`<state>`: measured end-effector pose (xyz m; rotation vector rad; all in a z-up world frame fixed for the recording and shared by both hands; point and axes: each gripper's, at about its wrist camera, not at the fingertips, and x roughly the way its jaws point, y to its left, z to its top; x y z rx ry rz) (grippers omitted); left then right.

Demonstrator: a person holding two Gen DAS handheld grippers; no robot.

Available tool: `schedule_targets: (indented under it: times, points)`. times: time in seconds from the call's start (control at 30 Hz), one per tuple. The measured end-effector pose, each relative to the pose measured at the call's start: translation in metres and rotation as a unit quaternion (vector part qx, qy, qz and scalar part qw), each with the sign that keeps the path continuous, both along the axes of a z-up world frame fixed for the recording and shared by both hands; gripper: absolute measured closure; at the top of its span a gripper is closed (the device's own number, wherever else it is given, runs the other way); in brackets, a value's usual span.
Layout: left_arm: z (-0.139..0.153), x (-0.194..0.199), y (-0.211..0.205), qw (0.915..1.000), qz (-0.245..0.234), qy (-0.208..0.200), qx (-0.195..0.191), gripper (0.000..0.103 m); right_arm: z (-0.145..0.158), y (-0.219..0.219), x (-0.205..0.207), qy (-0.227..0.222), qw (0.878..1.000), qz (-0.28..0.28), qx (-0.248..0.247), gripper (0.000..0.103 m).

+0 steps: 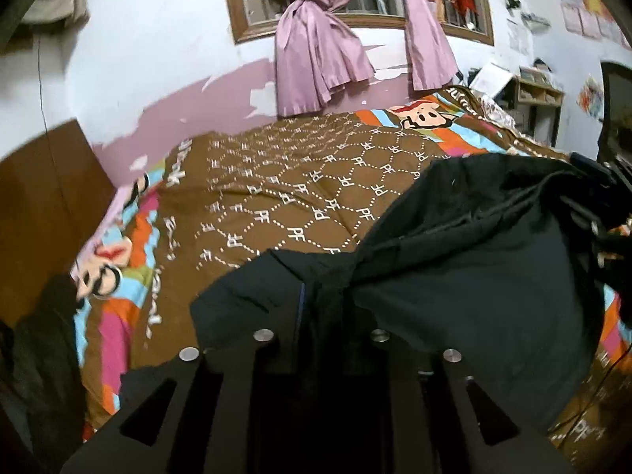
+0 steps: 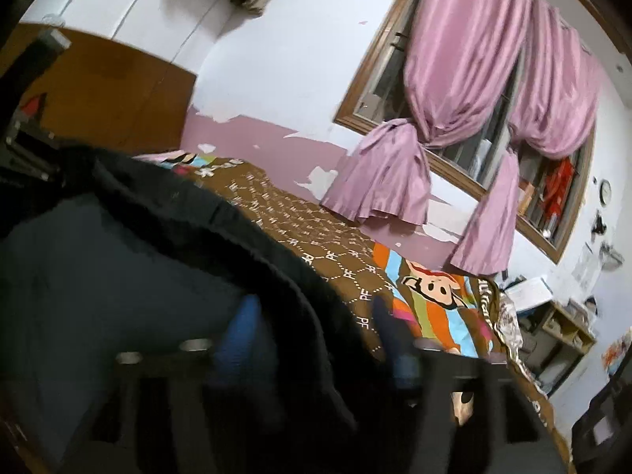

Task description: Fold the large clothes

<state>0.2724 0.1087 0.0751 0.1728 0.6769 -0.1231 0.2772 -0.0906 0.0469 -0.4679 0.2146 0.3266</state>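
Your dark garment (image 1: 474,260) lies bunched on the bed (image 1: 276,181), over the brown patterned bedspread on the near right side. Your left gripper (image 1: 322,316) has its jaws close together with the cloth gathered between them; the fingertips are buried in fabric, so can't tell if it's still clamped. Your right gripper (image 2: 316,339) is released: blue fingers (image 2: 241,328) spread wide, the garment's dark hem draped across the gap, nothing pinched. Pink curtains (image 2: 454,118) hang at the window behind the bed.
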Motion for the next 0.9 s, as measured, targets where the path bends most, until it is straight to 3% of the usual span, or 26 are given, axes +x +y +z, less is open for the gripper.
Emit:
schedule_targets:
  times: [0.03,0.1,0.17,0.2,0.33,0.5,0.73,0.9]
  points:
    - [0.0,0.0,0.003,1.0,0.006,0.0,-0.007,0.079,0.001,-0.003,-0.001,0.0,1.0,0.0,0.007,0.029]
    - [0.006,-0.002,0.007,0.9996,0.015,-0.005,-0.024,0.046,0.004,-0.009,-0.003,0.007,1.0,0.001,0.023,0.028]
    - [0.018,-0.008,0.015,0.9979,0.041,-0.028,-0.042,0.019,0.007,-0.013,-0.005,0.011,0.999,-0.003,0.031,0.022]
    - [0.023,-0.011,0.019,0.9965,0.051,-0.041,-0.051,0.014,0.009,-0.015,-0.007,0.012,0.999,-0.005,0.036,0.02]
    - [0.042,-0.029,0.035,0.9924,0.059,-0.063,-0.088,0.013,0.017,-0.023,-0.017,0.039,0.997,0.003,0.069,0.009]
    - [0.04,-0.065,0.03,0.9939,0.031,-0.078,-0.071,0.013,0.013,-0.023,-0.035,0.099,0.989,0.035,0.102,0.006]
    - [-0.002,-0.102,0.007,0.9973,-0.039,-0.034,-0.052,0.013,-0.014,-0.016,-0.053,0.205,0.971,0.054,0.109,0.006]
    - [-0.033,-0.093,-0.005,0.995,-0.066,0.01,-0.075,0.013,-0.042,-0.007,-0.055,0.252,0.963,0.049,0.082,0.006]
